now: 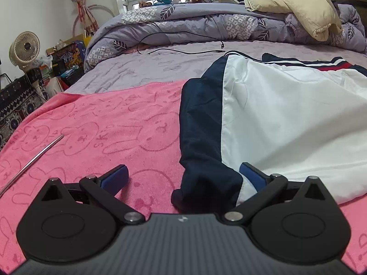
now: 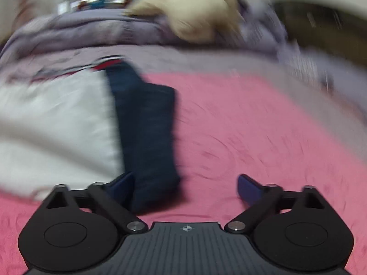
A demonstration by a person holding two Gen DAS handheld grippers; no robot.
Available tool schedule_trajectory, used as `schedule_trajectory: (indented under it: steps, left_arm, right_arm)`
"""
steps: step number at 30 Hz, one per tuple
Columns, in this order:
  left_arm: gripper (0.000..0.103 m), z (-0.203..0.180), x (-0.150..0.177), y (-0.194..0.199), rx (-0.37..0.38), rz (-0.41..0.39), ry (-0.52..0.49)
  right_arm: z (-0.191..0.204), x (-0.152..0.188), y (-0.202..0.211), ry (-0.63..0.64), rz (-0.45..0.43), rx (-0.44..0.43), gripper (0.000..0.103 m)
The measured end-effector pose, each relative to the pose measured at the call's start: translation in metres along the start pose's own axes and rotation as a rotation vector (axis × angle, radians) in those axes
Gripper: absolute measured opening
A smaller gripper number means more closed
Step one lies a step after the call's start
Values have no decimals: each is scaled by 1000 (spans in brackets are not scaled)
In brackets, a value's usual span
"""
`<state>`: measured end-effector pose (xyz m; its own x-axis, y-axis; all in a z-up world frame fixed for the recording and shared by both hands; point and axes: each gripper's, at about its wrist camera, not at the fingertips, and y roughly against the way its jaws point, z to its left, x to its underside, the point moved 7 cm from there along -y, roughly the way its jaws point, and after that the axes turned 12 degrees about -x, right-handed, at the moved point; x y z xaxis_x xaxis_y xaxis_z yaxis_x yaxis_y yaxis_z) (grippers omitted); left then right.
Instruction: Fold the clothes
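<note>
A white and navy jacket (image 1: 286, 119) lies flat on a pink blanket (image 1: 103, 123) on the bed. Its navy sleeve (image 1: 204, 137) runs down its left side; the cuff end lies between my left gripper's (image 1: 183, 176) open fingers, which hold nothing. In the blurred right wrist view the jacket (image 2: 52, 123) lies at the left and its other navy sleeve (image 2: 149, 133) ends between my right gripper's (image 2: 185, 185) open fingers, close to the left one. The pink blanket (image 2: 252, 133) fills the right side.
A purple quilt (image 1: 183, 25) with a cream padded coat (image 1: 293, 4) on it lies across the far bed. A black cable (image 1: 183, 50) lies on the sheet. A thin metal rod (image 1: 32, 160) rests on the blanket at left. A fan (image 1: 24, 47) and boxes stand beside the bed.
</note>
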<state>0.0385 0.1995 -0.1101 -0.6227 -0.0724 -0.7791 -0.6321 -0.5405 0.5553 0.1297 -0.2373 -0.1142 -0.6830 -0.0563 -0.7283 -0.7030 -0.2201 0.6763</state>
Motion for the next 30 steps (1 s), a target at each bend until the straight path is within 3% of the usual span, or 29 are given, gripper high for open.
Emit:
schedule_trajectory:
  steps: [2, 4, 5, 7, 10, 11, 15, 18, 20, 21, 22, 23, 25, 27, 28, 30]
  left_arm:
    - [103, -1, 0, 0, -5, -3, -3]
    - [103, -1, 0, 1, -11, -7, -8]
    - [103, -2, 0, 1, -14, -9, -10]
    - [103, -1, 0, 1, -12, -9, -8]
    - [103, -1, 0, 1, -9, -7, -5]
    - [103, -1, 0, 1, -9, -7, -6]
    - [103, 0, 1, 2, -7, -7, -3]
    - [103, 1, 1, 1, 0, -4, 5]
    - [103, 2, 1, 1, 5, -3, 8]
    - [103, 1, 1, 1, 4, -4, 7]
    - [103, 1, 1, 1, 4, -6, 5]
    - [103, 1, 1, 2, 1, -8, 2]
    - [103, 0, 0, 2, -4, -12, -3]
    - [103, 0, 0, 3, -6, -12, -3]
    - [103, -1, 0, 3, -6, -12, -3]
    - [103, -1, 0, 3, -8, -14, -5]
  right_arm:
    - [-2, -12, 8, -26, -10, 27, 95]
    - [29, -26, 28, 11, -111, 54, 85]
    - [49, -31, 36, 22, -162, 29, 86]
    - [102, -37, 41, 37, -236, -150, 86]
    - [196, -28, 18, 147, -166, -442, 87]
    - [220, -24, 9, 187, -143, -495, 85]
    - [251, -11, -35, 354, -65, -411, 83]
    - [189, -28, -59, 231, -65, -300, 85]
    - [130, -48, -68, 176, -107, -146, 75]
    - [104, -56, -75, 184, -105, -65, 77]
    - [86, -61, -80, 174, -88, -31, 97]
    - [72, -64, -80, 143, -73, -37, 103]
    - [51, -71, -78, 98, -54, -31, 101]
    - [66, -77, -62, 148, -100, 1, 95]
    - [81, -77, -51, 154, -125, -35, 90]
    - [117, -76, -30, 170, -161, -131, 90]
